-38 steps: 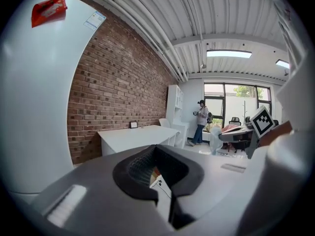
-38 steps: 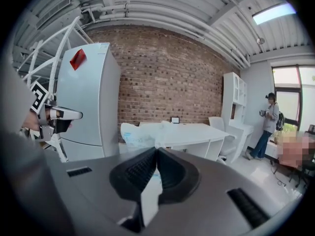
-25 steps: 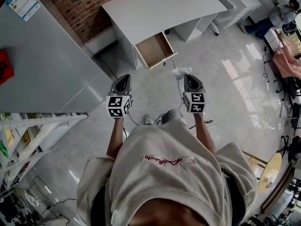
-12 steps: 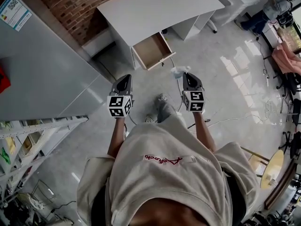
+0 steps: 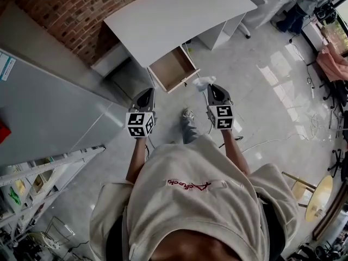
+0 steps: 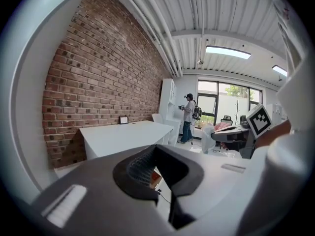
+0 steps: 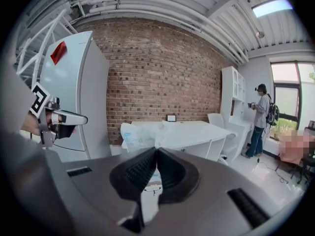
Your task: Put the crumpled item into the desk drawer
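Crumpled item (image 5: 202, 83), a pale and partly see-through wad that looks like thin plastic wrap, is pinched in the jaws of the right gripper (image 5: 213, 89). The jaws are clenched on its lower edge, so in the right gripper view most of the wad (image 7: 140, 134) puffs up beyond the tips. It hangs over the floor (image 5: 255, 86), near the open drawer (image 5: 173, 68) but not yet above it. The drawer stands pulled out from under the white bench (image 5: 179, 10), far and a little left of the wad, and its tray looks empty. The left gripper (image 5: 144, 97) is level with the right and well apart from it, its jaws pressed together on nothing.

The step in hand appears to be the carry to the drawer. To do it well, the right gripper should go farther and slightly left until the wad sits over the middle of the tray. It should then dip below the front rim before the jaws let go, since so light a wad could drift or catch on the edge. The left gripper need only keep clear of the drawer mouth.
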Available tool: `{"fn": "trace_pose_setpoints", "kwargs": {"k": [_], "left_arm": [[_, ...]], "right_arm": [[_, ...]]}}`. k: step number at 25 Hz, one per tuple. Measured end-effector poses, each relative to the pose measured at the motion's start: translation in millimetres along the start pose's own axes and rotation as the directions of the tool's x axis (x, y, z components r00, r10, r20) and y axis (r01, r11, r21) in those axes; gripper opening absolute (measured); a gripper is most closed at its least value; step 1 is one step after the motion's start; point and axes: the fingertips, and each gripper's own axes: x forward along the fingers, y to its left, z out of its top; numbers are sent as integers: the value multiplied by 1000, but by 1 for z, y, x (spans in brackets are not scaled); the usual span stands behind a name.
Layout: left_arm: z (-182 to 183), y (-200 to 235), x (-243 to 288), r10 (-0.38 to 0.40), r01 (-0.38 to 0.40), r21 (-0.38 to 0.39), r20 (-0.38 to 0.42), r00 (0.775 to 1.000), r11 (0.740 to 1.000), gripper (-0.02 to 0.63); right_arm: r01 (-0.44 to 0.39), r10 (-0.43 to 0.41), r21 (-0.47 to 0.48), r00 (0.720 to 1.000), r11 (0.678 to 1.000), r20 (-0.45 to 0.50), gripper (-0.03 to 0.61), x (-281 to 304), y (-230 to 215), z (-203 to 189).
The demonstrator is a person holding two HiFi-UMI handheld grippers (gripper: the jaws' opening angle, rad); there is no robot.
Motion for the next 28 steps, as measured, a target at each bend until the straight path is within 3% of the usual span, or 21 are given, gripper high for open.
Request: {"fn": "trace_pose_setpoints", "kwargs": {"k": [5, 17, 22, 28], "left_arm": [[22, 4, 50, 16, -16, 5, -6, 1000, 1000, 9], [58, 26, 119, 167, -167, -2, -22, 986, 986, 9], [59, 30, 124, 232, -233, -12, -47, 972, 972, 9], [28, 48, 130, 270, -274, -37, -91, 959, 961, 9]], "right_arm": [[-31, 31, 2, 999, 1000, -7, 14, 42, -36, 12], [-182, 181, -13, 983, 983, -16, 14, 137, -93, 39], [-249, 248, -21, 968, 968, -29, 14, 167, -102, 41], [-292, 291, -18, 956, 956, -48, 14, 199, -93, 25]]}}
